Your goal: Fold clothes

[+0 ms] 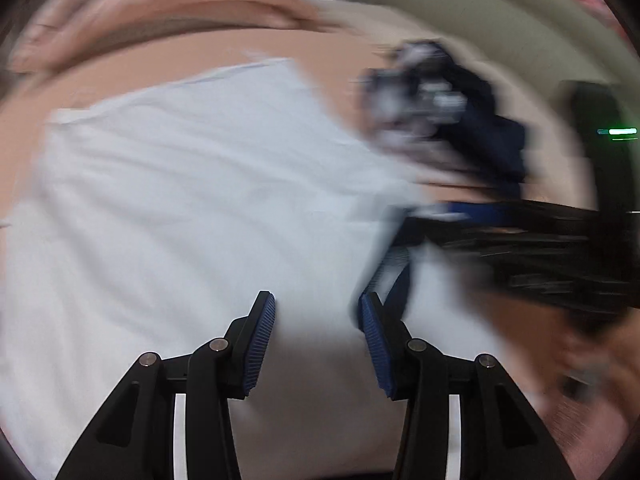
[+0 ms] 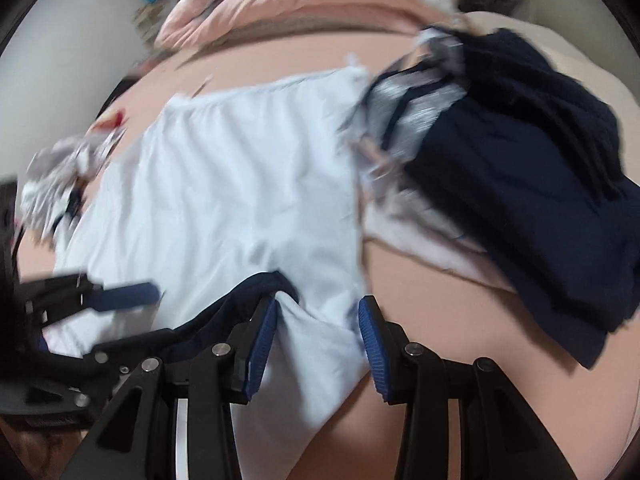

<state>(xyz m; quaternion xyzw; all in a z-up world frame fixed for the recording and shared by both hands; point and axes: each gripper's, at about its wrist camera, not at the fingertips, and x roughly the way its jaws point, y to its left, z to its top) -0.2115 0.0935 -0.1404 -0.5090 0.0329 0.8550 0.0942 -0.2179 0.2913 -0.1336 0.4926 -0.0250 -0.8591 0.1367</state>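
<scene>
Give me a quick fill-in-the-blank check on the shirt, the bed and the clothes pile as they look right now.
1. The garment spread flat on the bed sheet is a pale ____ shirt.
2. The bed sheet under it is ____ in colour.
3. In the right wrist view, the dark navy clothes pile lies to the ____ of the shirt.
4. A fold of the shirt sits between the fingers of the ____ gripper.

Missing words: blue; pink; right; right
</scene>
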